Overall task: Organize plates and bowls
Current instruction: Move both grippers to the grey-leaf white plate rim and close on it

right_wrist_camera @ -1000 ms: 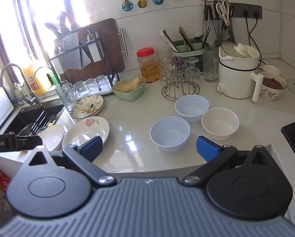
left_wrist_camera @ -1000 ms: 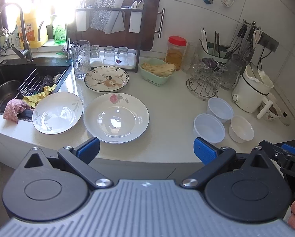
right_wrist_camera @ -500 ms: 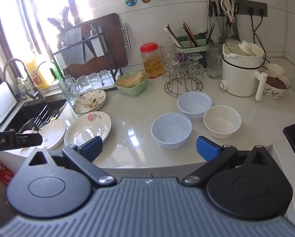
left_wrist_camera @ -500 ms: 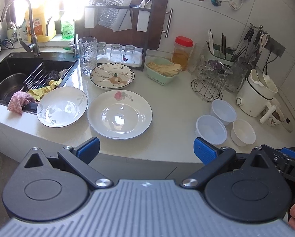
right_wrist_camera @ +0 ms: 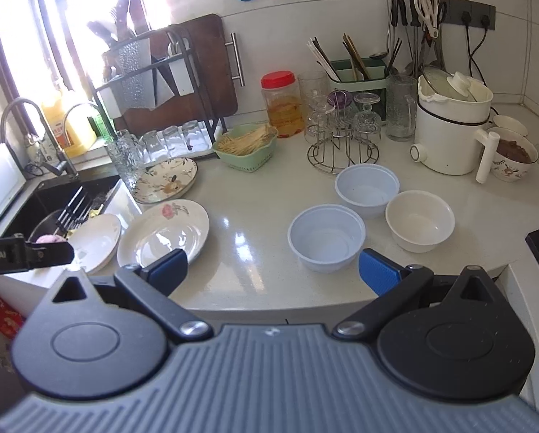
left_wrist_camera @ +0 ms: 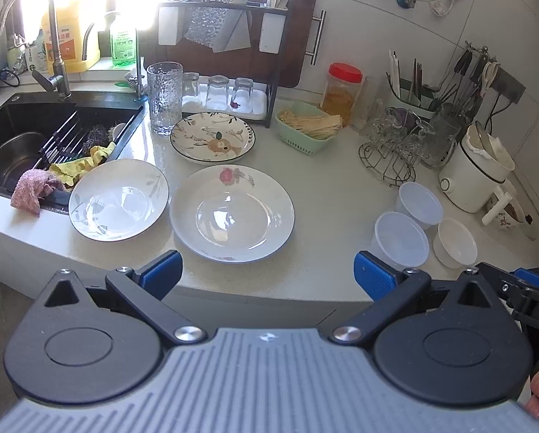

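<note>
Kitchen counter; three plates (left_wrist_camera: 232,213) lie spread near the sink, three bowls (right_wrist_camera: 326,241) cluster rightward; left gripper (left_wrist_camera: 265,270) and right gripper (right_wrist_camera: 273,267) hover wide open, empty; nothing stacked yet; next, likely approach one dish.

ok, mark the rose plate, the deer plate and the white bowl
rose plate (left_wrist_camera: 232,213), left wrist view, centre well
deer plate (left_wrist_camera: 212,138), left wrist view, middle of the face
white bowl (right_wrist_camera: 419,219), right wrist view, inside bottom

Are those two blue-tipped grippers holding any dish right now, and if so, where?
Nothing is held. The left gripper and right gripper are both open, short of the counter's plates and bowls.
</note>
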A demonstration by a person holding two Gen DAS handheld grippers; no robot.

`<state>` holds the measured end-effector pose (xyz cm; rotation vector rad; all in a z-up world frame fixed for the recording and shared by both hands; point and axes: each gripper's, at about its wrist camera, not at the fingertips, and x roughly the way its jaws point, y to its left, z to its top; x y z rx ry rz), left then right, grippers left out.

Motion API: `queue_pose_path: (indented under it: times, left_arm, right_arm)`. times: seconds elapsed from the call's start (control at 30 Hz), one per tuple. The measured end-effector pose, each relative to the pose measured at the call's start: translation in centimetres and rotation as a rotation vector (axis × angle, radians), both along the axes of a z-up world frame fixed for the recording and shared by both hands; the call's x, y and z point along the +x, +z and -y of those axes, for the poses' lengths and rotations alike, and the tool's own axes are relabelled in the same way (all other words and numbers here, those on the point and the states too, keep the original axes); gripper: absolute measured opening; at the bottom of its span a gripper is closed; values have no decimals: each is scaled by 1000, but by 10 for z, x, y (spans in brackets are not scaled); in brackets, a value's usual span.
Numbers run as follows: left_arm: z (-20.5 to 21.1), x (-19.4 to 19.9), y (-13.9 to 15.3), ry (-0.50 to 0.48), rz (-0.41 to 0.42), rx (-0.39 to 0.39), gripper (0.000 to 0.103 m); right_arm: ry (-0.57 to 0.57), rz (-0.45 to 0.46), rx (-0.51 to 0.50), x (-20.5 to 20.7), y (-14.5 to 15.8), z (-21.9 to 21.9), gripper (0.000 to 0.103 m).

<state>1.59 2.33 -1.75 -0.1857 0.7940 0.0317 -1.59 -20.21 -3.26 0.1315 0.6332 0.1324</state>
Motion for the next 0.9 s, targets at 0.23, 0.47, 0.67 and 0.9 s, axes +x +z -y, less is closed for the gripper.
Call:
queue_pose_path:
  times: [0.23, 0.47, 0.67, 0.9]
  left_arm:
    - [-37, 25, -5, -32, -11, -11, 103]
    - [-91, 60, -6, -78, -30, 6, 103]
    - [-148, 89, -11, -94, -30, -8, 103]
    - [-217, 118, -36, -126, -31, -11, 103]
  right_arm:
    - [-1, 14, 1, 15, -2, -37, 103]
    - [-22, -4, 38, 37, -3, -87, 103]
    - [-39, -24, 40, 54, -4, -125, 103]
    - [-29, -39, -74, 69, -22, -189, 102]
